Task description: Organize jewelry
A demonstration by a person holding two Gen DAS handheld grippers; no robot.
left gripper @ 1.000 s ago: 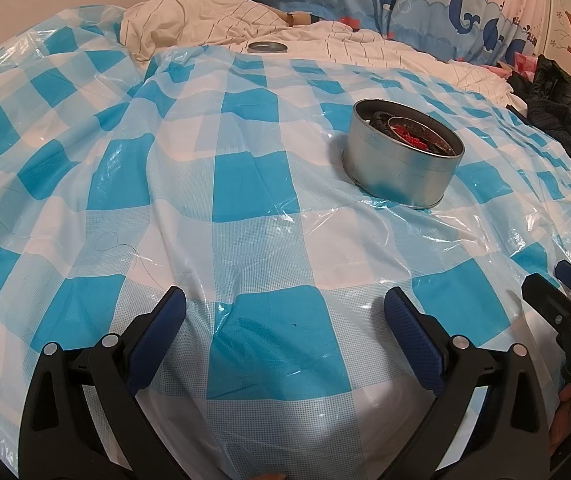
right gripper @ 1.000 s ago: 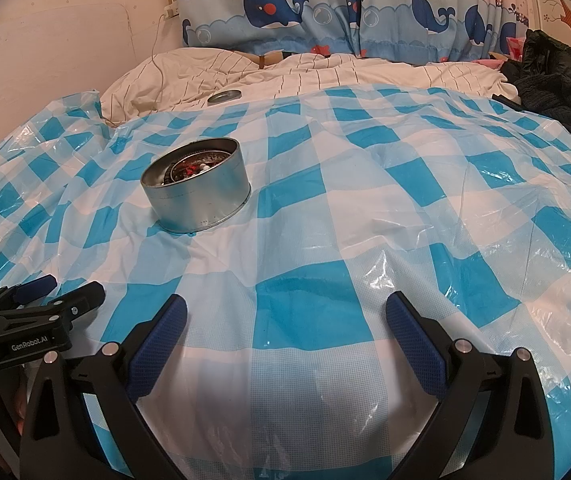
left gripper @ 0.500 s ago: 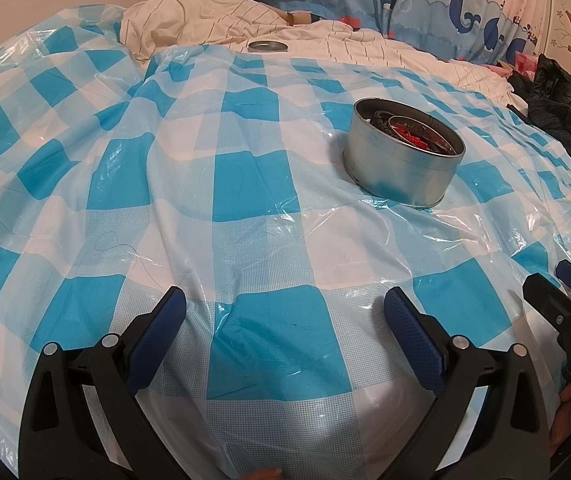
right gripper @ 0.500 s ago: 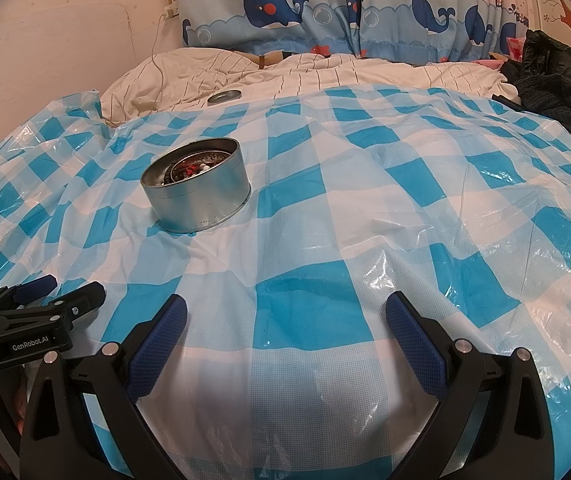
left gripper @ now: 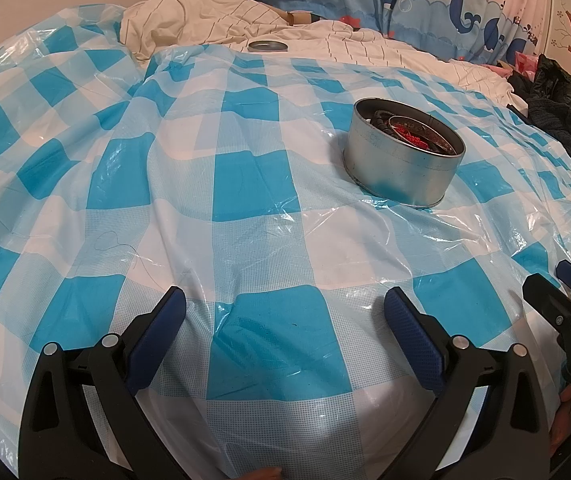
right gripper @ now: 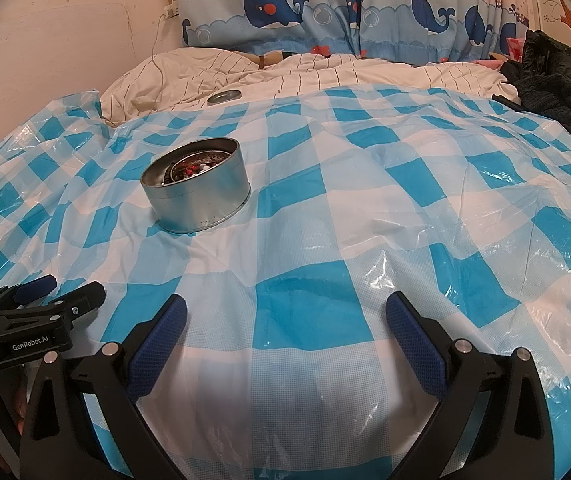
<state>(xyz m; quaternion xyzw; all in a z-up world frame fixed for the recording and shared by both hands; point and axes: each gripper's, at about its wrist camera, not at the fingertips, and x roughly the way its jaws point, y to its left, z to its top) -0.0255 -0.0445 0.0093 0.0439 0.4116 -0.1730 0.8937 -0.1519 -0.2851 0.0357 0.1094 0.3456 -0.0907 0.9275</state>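
Note:
A round silver tin [left gripper: 403,168] stands open on the blue-and-white checked plastic sheet [left gripper: 245,184], with dark and red beaded jewelry [left gripper: 413,136] inside. It also shows in the right wrist view [right gripper: 197,192]. Its flat round lid [left gripper: 266,45] lies far back on the cream bedding, also seen in the right wrist view [right gripper: 224,97]. My left gripper [left gripper: 285,312] is open and empty, low over the sheet, well short of the tin. My right gripper [right gripper: 285,312] is open and empty, to the right of the tin. Each gripper shows at the edge of the other's view.
Cream striped bedding [right gripper: 325,76] lies behind the sheet. A whale-print curtain [right gripper: 345,4] hangs at the back. Dark clothes [right gripper: 557,76] are piled at the far right. A thin wire [right gripper: 159,56] runs down from a wall socket.

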